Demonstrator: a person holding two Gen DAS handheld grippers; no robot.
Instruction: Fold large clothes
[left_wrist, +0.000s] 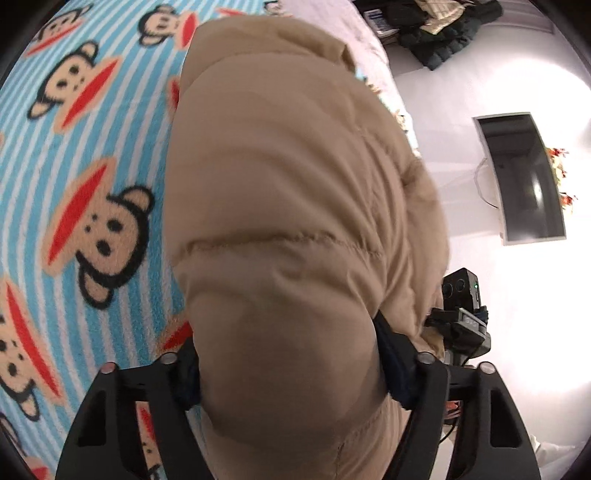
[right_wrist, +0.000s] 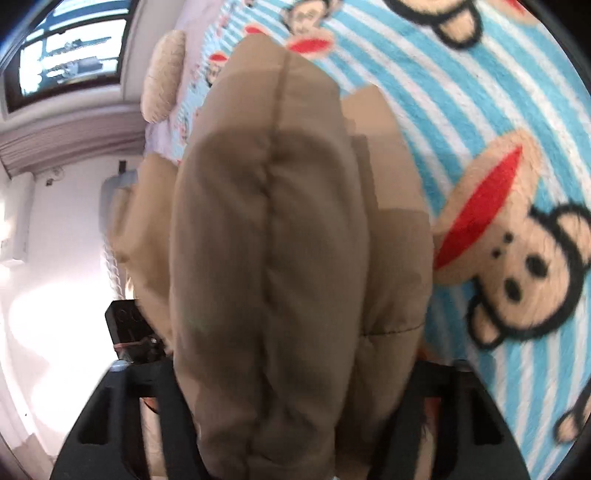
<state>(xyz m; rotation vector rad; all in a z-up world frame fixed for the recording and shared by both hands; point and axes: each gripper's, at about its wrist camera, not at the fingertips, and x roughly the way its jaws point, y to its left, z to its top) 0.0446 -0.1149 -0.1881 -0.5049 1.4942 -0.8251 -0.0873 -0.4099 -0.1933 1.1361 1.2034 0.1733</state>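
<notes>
Now, both tools clamp the tan puffer jacket (left_wrist: 280, 206). Left gripper (left_wrist: 288, 373): padded bulk bulges between its fingers (left_wrist: 397, 369), pads pressed into the fabric on both sides, so clenched on the jacket. Right gripper (right_wrist: 291, 398): a quilted fold with a stitched seam fills the gap, black fingers (right_wrist: 173, 406) tight against it; view blurred. Jacket lies over the striped monkey-print blanket (left_wrist: 92, 177), which spreads to the jacket's left in the left wrist view and to its right in the right wrist view. Beyond the jacket's far edge, a cream pillow (right_wrist: 162, 74). Right of the jacket, a wall-mounted television (left_wrist: 528, 177); above it, dark clothes (left_wrist: 439, 33) heaped.
</notes>
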